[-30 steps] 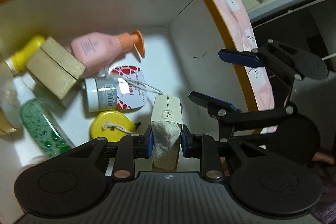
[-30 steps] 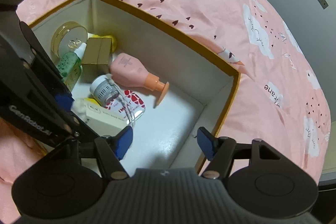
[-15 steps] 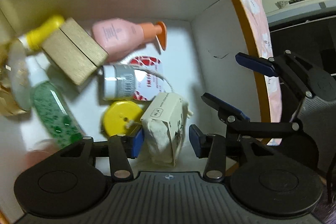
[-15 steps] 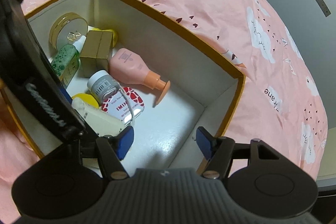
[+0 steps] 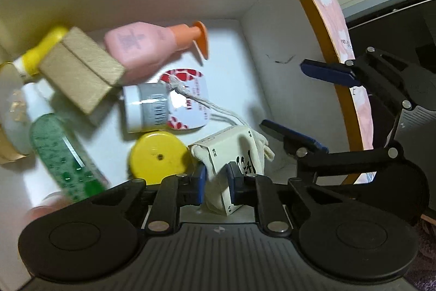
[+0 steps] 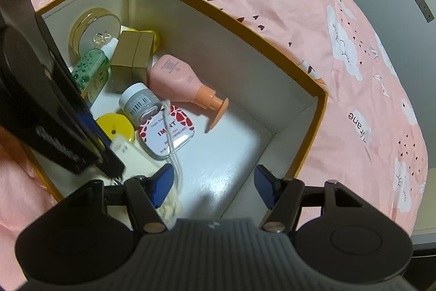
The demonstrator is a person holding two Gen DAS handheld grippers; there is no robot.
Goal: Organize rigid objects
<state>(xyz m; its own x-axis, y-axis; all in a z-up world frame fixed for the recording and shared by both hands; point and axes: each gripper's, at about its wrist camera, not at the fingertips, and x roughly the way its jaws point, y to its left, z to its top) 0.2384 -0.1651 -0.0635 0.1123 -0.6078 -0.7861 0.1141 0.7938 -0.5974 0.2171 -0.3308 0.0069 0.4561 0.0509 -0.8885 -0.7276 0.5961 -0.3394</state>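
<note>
Since a moment ago my left gripper (image 5: 215,183) has been closing again, now clamped on the cream packet's (image 5: 231,152) cloth edge to nudge it beside the yellow disc (image 5: 158,154) in the box (image 5: 272,51); my right gripper (image 6: 212,187) hangs half open, empty.

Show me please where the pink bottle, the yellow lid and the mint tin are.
pink bottle (image 6: 170,72): right wrist view, on its body.
yellow lid (image 5: 158,154): left wrist view, on its flat top.
mint tin (image 6: 167,131): right wrist view, on its printed face.
</note>
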